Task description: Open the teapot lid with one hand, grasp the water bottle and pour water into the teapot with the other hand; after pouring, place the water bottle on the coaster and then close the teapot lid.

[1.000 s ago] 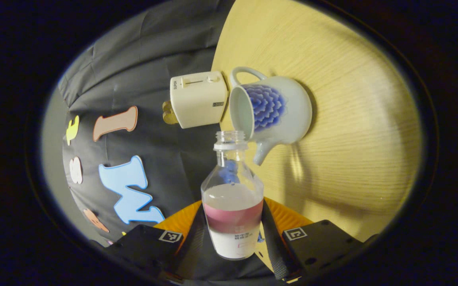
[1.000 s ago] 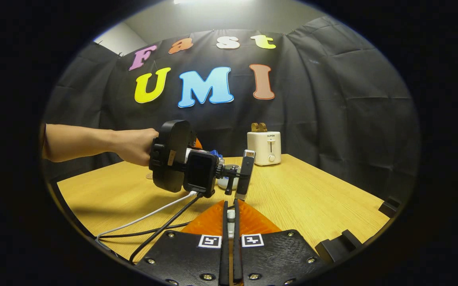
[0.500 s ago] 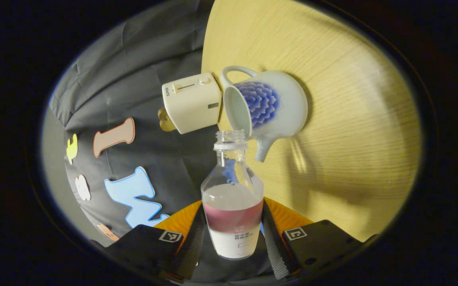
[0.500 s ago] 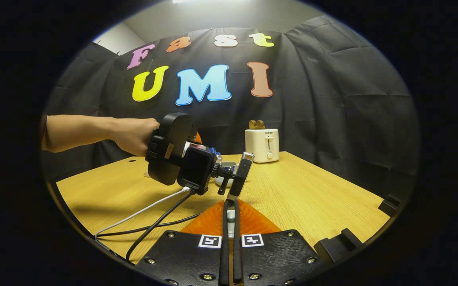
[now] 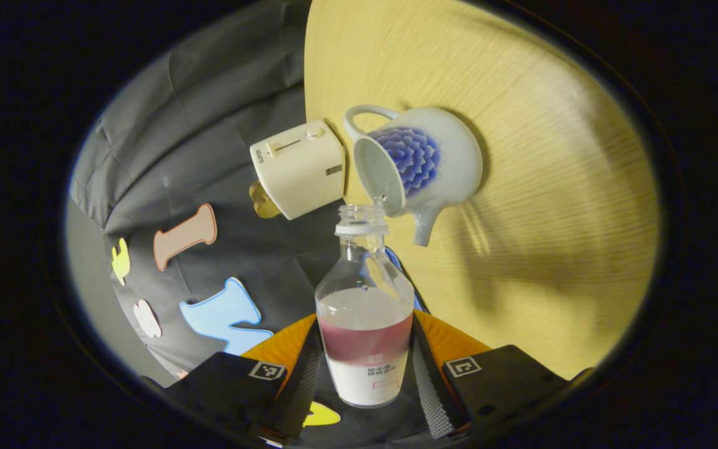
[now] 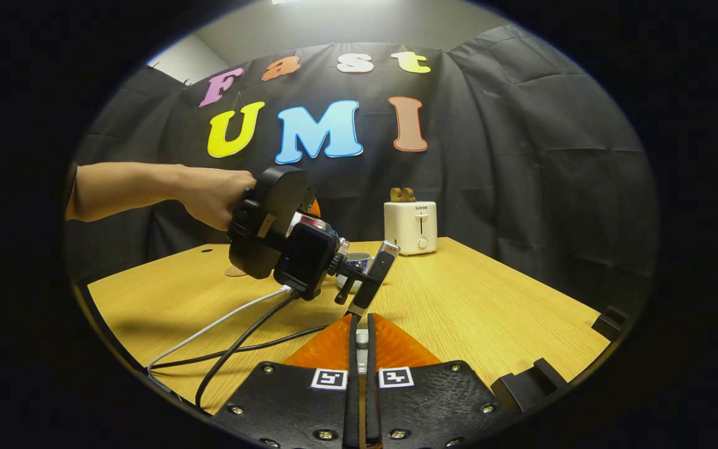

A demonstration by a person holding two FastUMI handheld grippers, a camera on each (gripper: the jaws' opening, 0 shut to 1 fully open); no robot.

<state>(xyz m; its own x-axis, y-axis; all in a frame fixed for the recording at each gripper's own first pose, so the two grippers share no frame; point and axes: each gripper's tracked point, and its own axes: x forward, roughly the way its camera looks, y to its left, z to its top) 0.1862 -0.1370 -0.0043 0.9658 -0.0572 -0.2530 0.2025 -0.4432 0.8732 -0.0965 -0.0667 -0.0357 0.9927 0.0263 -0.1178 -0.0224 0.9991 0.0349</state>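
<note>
The water bottle (image 5: pixel 365 324) is being clamped between both fingers of the left gripper (image 5: pixel 365 368), tipped so its open neck is meeting the rim of the lidless teapot (image 5: pixel 418 165) on the table (image 5: pixel 552 206), beside the toaster (image 5: pixel 300 168). The right gripper (image 6: pixel 362 340) is being kept nearly closed, something small and pale being pinched between its fingers; what it is cannot be told.

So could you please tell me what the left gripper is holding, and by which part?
The left gripper grips the clear plastic water bottle by its labelled lower body.
</note>
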